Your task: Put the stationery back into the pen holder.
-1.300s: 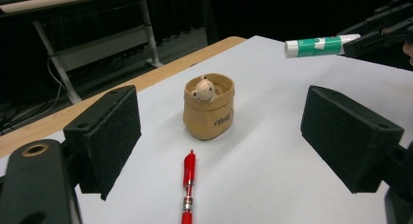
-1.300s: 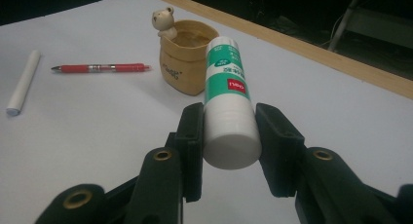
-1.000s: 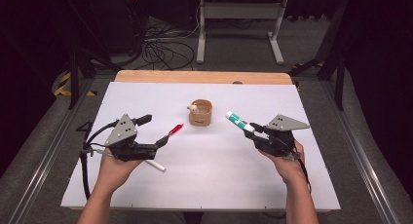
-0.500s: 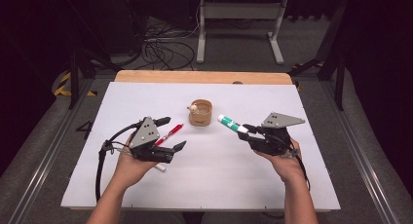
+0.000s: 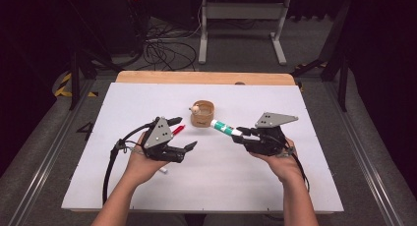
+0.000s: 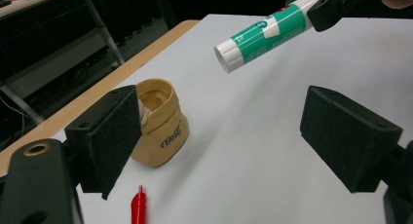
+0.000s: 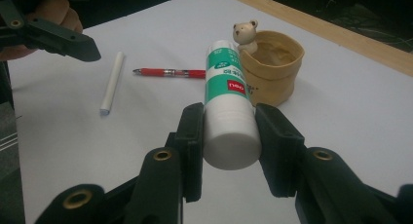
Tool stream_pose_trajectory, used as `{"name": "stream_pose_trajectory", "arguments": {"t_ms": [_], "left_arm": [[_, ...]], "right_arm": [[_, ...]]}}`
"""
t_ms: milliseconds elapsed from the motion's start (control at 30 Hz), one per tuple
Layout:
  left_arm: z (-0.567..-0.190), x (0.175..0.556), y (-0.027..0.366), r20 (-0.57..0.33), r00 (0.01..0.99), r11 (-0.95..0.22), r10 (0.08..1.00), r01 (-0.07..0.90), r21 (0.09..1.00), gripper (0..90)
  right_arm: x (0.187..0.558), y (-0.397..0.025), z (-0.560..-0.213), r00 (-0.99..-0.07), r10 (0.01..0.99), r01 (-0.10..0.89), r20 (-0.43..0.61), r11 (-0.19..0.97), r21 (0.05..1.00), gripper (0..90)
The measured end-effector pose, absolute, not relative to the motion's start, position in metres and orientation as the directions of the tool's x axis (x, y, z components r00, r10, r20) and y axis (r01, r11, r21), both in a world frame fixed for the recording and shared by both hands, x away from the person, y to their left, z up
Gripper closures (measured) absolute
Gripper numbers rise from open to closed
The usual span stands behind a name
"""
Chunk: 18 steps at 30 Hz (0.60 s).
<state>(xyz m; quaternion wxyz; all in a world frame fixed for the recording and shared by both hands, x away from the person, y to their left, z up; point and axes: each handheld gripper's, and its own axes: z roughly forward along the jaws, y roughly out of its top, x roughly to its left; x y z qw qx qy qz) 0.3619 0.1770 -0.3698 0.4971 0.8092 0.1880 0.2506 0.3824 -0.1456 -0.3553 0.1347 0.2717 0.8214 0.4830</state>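
A person's right gripper (image 7: pixel 229 136) clamps a glue stick (image 7: pixel 228 107) by its white ribbed base, both black jaws pressed against the sides. The stick is a white tube with a green band and a small red brand patch; its flat white end points toward the tan pot (image 5: pixel 202 114), just short of the rim. A small bear figure (image 7: pixel 245 35) sits at the pot's edge. The left gripper (image 5: pixel 184 133), held on the opposite side of the pot, has its jaws spread wide with nothing between them. A red pen (image 7: pixel 170 72) and a white stick (image 7: pixel 111 82) lie on the white table (image 5: pixel 295 186) near the pot, on the left gripper's side.
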Motion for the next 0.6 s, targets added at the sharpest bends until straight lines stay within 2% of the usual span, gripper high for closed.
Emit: {"name": "stream_pose_trajectory", "arguments": {"t_ms": [433,600], "left_arm": [[-0.374,0.369,0.153,0.292,0.812,-0.519,0.505,0.016,0.855,20.6],[-0.376,0.37,0.145,0.293,0.821,-0.523,0.49,0.007,0.853,22.1]], "right_arm": [[0.385,-0.142,-0.358,-0.828,0.555,0.335,0.079,0.377,0.863,65.9],[0.384,-0.141,-0.358,-0.833,0.546,0.338,0.091,0.372,0.864,65.9]]}}
